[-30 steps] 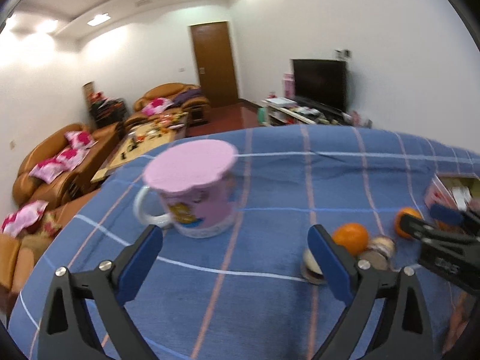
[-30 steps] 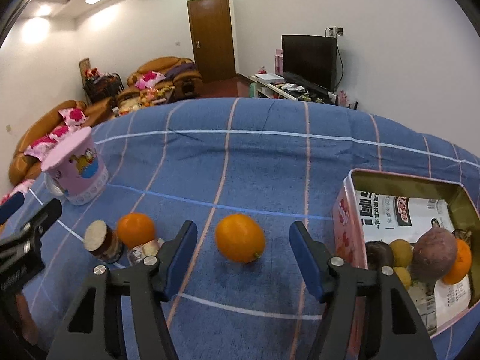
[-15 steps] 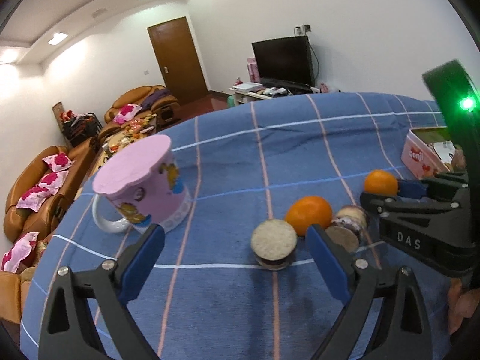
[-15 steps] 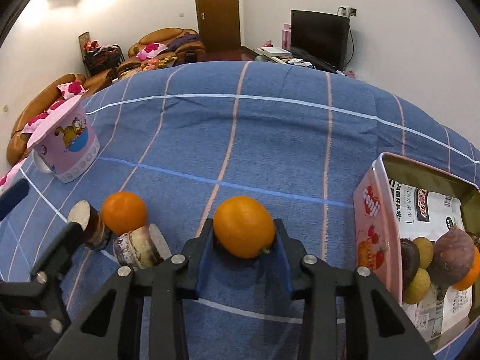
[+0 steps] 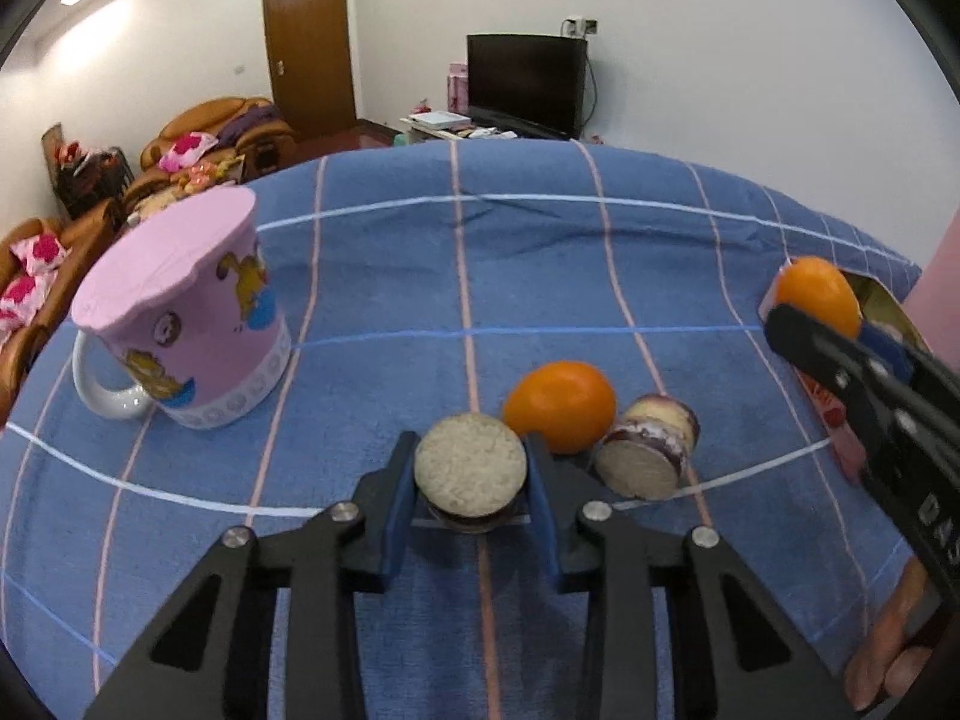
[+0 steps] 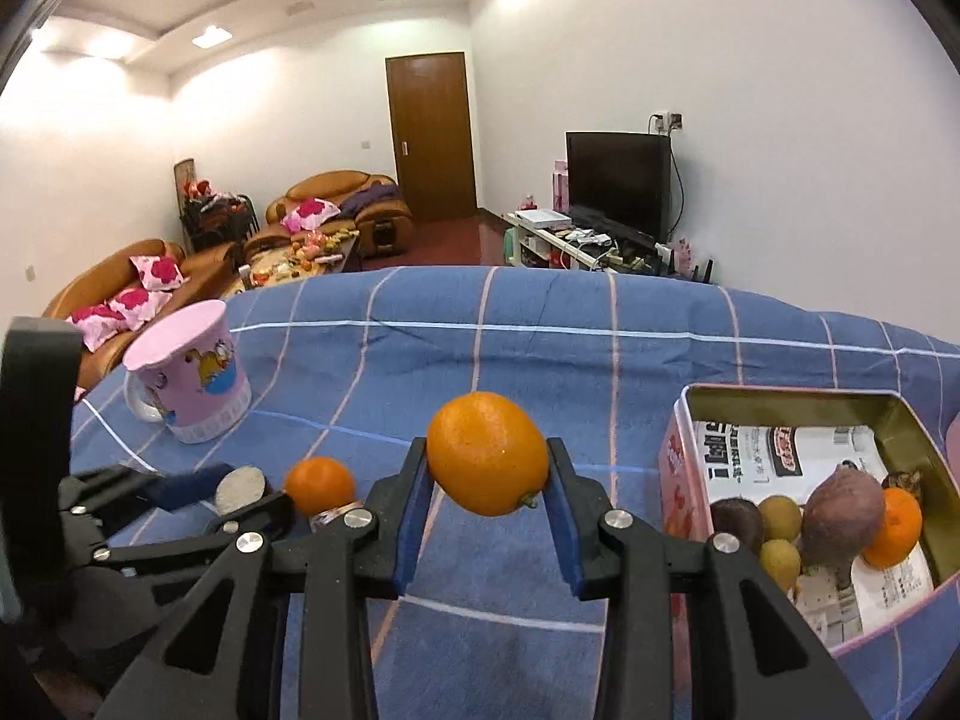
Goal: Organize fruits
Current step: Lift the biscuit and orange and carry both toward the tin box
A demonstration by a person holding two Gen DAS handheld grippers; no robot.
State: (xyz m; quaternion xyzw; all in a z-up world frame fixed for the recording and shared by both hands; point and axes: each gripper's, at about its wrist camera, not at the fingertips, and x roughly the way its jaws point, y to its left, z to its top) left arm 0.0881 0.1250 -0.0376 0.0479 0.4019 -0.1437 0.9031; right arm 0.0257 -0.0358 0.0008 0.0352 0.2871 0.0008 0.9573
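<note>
My right gripper (image 6: 487, 480) is shut on an orange (image 6: 487, 461) and holds it above the blue checked cloth, left of the pink tin (image 6: 681, 456). The tin holds several fruits on printed paper. My left gripper (image 5: 471, 474) is shut on a round cut piece with a pale top (image 5: 470, 463), standing on the cloth. A second orange (image 5: 560, 407) and another cut piece lying on its side (image 5: 647, 453) sit just right of it. The right gripper with its orange (image 5: 817, 295) shows at the right edge of the left wrist view.
A pink cartoon mug (image 5: 183, 318) stands upside down on the cloth at the left, also in the right wrist view (image 6: 192, 387). The blue cloth (image 5: 540, 252) stretches far behind. Sofas, a door and a TV lie beyond the table.
My right gripper has lifted the orange off the cloth toward the tin. My left gripper has moved onto the pale-topped piece and shut on it.
</note>
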